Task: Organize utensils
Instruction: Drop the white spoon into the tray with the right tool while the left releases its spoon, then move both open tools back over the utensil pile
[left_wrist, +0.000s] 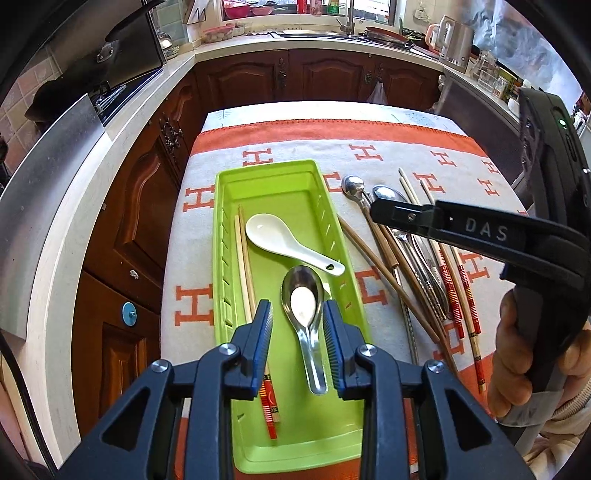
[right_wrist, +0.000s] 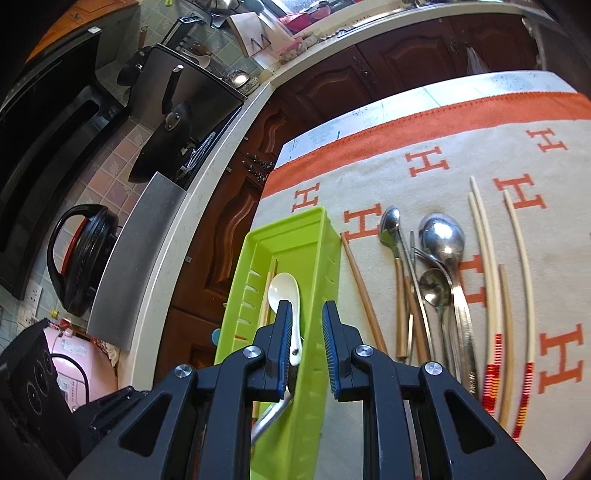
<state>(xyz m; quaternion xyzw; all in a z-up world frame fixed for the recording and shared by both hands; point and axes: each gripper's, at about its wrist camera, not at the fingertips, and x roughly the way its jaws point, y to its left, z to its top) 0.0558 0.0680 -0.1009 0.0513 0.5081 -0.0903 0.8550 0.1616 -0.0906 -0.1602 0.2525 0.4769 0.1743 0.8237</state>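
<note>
left gripper hangs over the green tray, jaws wide apart with nothing in them, the metal spoon lying loose in the gap on the tray floor. a white ceramic spoon and chopsticks sit in there too. right gripper is open and empty above the tray's right wall. remaining spoons and chopsticks lie on the towel, just beside the tray.

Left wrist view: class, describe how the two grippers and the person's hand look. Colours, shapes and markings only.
The left gripper has dark navy angular links, silver screws and blue ribbed pads. The right gripper is black, embossed "DAS". A bare hand shows, with a cream sleeve.
</note>
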